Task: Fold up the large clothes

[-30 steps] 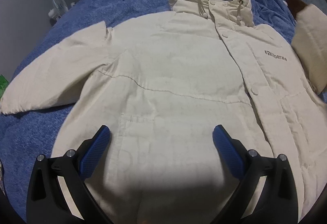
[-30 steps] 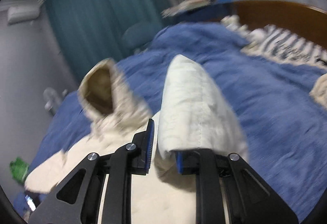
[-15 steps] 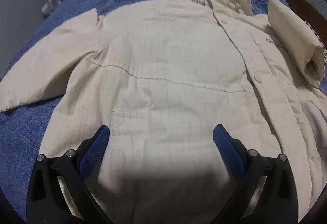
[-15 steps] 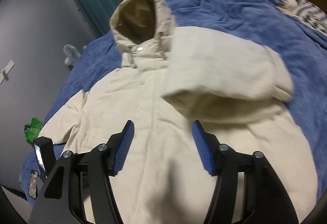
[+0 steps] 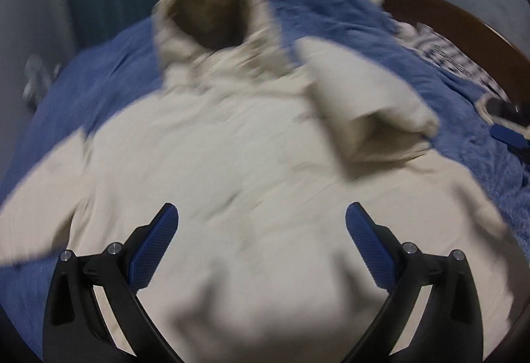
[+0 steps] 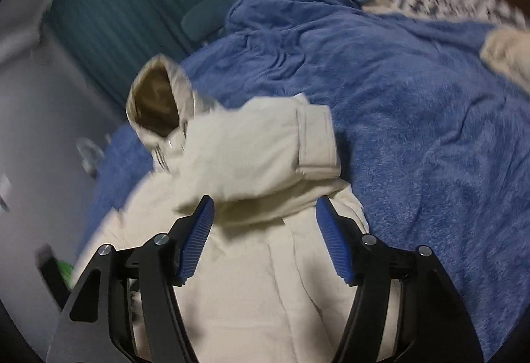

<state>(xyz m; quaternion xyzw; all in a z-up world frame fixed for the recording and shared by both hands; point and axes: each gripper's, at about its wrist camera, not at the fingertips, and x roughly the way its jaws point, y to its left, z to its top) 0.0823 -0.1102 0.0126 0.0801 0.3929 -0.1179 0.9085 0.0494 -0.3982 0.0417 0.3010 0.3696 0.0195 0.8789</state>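
jacket (image 5: 251,170) cream, hood lining brown | blanket (image 6: 414,117) blue | curtain (image 6: 132,8) teal | tongs pads (image 6: 195,243) blue

Both tongs, left tongs (image 5: 261,243) and right tongs (image 6: 265,240), have black angular arms with triangular cut-outs, silver screws, and blue ribbed pads (image 6: 195,243).
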